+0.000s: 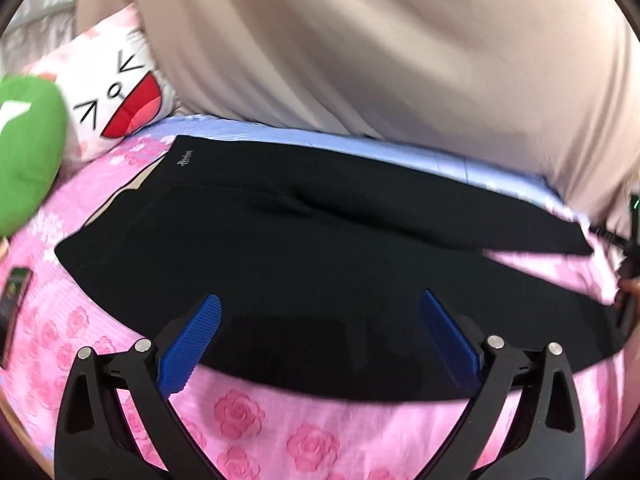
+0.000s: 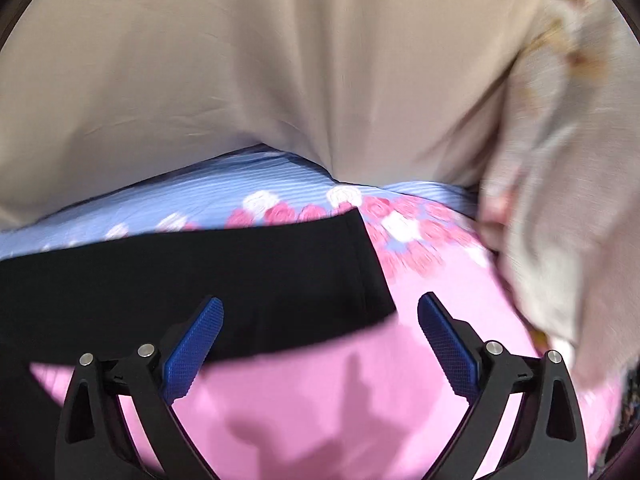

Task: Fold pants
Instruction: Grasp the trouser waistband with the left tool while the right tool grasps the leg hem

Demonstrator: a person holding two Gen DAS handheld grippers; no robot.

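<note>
Black pants (image 1: 304,248) lie flat across a pink rose-print bedspread (image 1: 256,420), waistband end at the left, legs running right. My left gripper (image 1: 320,312) hovers over the near edge of the pants, its blue pads wide apart with only the cloth below them. In the right wrist view the hem end of a black pant leg (image 2: 224,276) lies on the bedspread (image 2: 440,300). My right gripper (image 2: 320,312) is open above that hem's near corner, nothing pinched between its pads.
A beige curtain or sheet (image 1: 380,60) hangs behind the bed. A white cartoon-face pillow (image 1: 120,96) and a green plush (image 1: 28,148) sit at the far left, a phone (image 1: 14,300) beside them. A floral cloth (image 2: 560,200) hangs at the right.
</note>
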